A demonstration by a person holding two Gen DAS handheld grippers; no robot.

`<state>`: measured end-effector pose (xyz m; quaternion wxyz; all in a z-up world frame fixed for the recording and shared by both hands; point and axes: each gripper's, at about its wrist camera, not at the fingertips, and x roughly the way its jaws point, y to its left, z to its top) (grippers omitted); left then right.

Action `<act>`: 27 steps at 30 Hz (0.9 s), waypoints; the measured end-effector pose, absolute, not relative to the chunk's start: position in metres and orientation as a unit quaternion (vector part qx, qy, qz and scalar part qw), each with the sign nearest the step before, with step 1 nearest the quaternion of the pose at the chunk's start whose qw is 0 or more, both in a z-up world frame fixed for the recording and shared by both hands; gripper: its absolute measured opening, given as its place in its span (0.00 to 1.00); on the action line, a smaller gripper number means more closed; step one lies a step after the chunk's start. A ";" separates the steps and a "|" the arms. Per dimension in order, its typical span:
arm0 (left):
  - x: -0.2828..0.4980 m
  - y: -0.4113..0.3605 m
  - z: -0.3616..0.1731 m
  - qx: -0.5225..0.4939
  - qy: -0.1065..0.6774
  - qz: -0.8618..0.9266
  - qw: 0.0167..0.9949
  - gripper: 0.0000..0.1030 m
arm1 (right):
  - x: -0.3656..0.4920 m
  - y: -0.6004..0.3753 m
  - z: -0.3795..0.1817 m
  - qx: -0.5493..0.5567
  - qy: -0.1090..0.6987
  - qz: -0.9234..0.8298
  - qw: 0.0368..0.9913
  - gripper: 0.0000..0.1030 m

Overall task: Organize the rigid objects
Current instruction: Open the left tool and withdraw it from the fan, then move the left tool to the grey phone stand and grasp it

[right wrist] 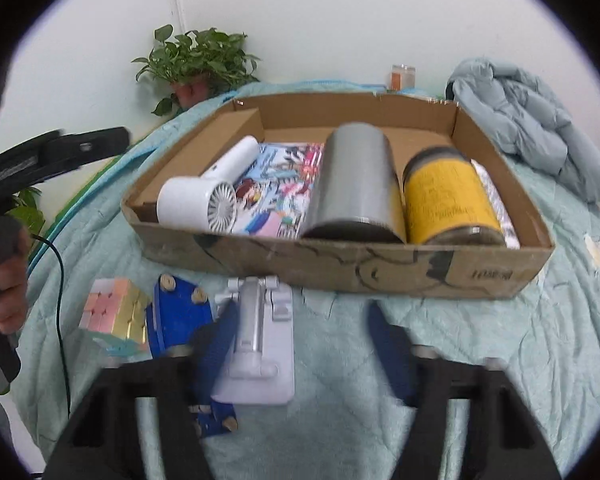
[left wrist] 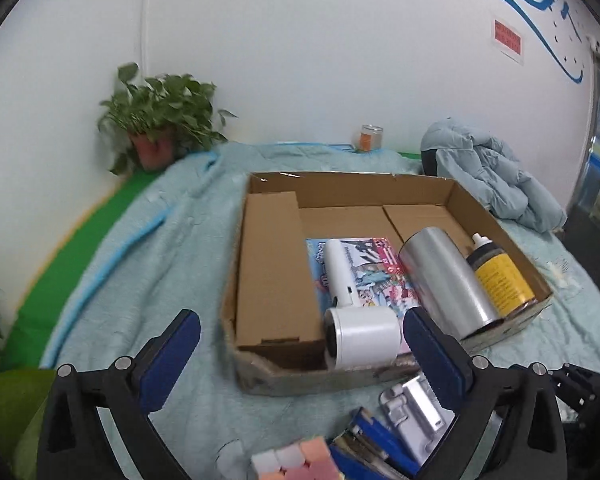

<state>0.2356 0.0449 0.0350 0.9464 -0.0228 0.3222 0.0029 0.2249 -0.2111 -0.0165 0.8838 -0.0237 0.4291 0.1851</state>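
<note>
Pale blue-green quilt (right wrist: 500, 340) covers the surface, against a white wall, with a potted plant (right wrist: 196, 60) at 11 o'clock, a small jar (right wrist: 402, 76) at 1 o'clock and a crumpled jacket (right wrist: 520, 120) at 2 o'clock.

Both views are smeared by blur. The print on the yellow-labelled bottle (right wrist: 448, 200) cannot be read, and a pale strip wedged behind it against the box's right wall is too unclear to name. The pastel cube (right wrist: 116, 312) is cut off at the bottom edge of the left wrist view. The blue object (right wrist: 176, 320) beside it is partly hidden under the right gripper's finger and body, so its shape cannot be told.

The shallow cardboard box (right wrist: 380, 272) sits at the centre of the quilt. Inside, from 9 to 3 o'clock, lie a white hair dryer (right wrist: 188, 200) on a colourful picture book (right wrist: 276, 192), a silver cylinder (right wrist: 356, 176) on its side, and the bottle touching it.

Outside the box's near wall, at 7 o'clock, the cube, the blue object and a white stand (right wrist: 260, 360) lie on the quilt.

The left gripper (left wrist: 302, 320) has its jaws spread wide and empty. The right gripper (right wrist: 300, 312) also has its jaws apart, one finger overlapping the stand's left edge, clamping nothing.
</note>
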 end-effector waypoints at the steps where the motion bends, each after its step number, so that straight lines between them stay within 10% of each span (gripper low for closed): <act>1: 0.226 0.043 0.034 -0.024 0.319 0.010 0.948 0.88 | 0.222 -0.213 -0.019 -0.027 0.432 0.182 0.883 0.28; 4: 0.206 0.035 0.027 -0.039 0.337 0.000 0.941 0.28 | 0.214 -0.219 -0.023 -0.009 0.434 0.209 0.876 0.30; 6: 0.192 0.032 0.023 -0.063 0.339 -0.007 0.939 0.32 | 0.213 -0.219 -0.028 -0.003 0.439 0.223 0.870 0.75; 7: 0.185 0.029 0.021 -0.068 0.337 -0.010 0.939 0.52 | 0.212 -0.219 -0.030 -0.004 0.435 0.225 0.872 0.83; 8: 0.180 0.025 0.020 -0.067 0.338 -0.007 0.939 0.96 | 0.209 -0.219 -0.032 -0.003 0.431 0.227 0.873 0.83; 14: 0.159 0.009 0.003 -0.045 0.346 0.028 0.937 0.99 | 0.223 -0.205 -0.058 0.003 0.475 0.243 0.846 0.80; 19: 0.146 0.009 -0.005 -0.051 0.360 0.025 0.931 0.99 | 0.224 -0.194 -0.073 0.008 0.496 0.269 0.826 0.56; 27: 0.145 -0.004 -0.015 -0.097 0.404 -0.054 0.908 0.99 | 0.200 -0.231 -0.072 0.019 0.486 0.232 0.842 0.54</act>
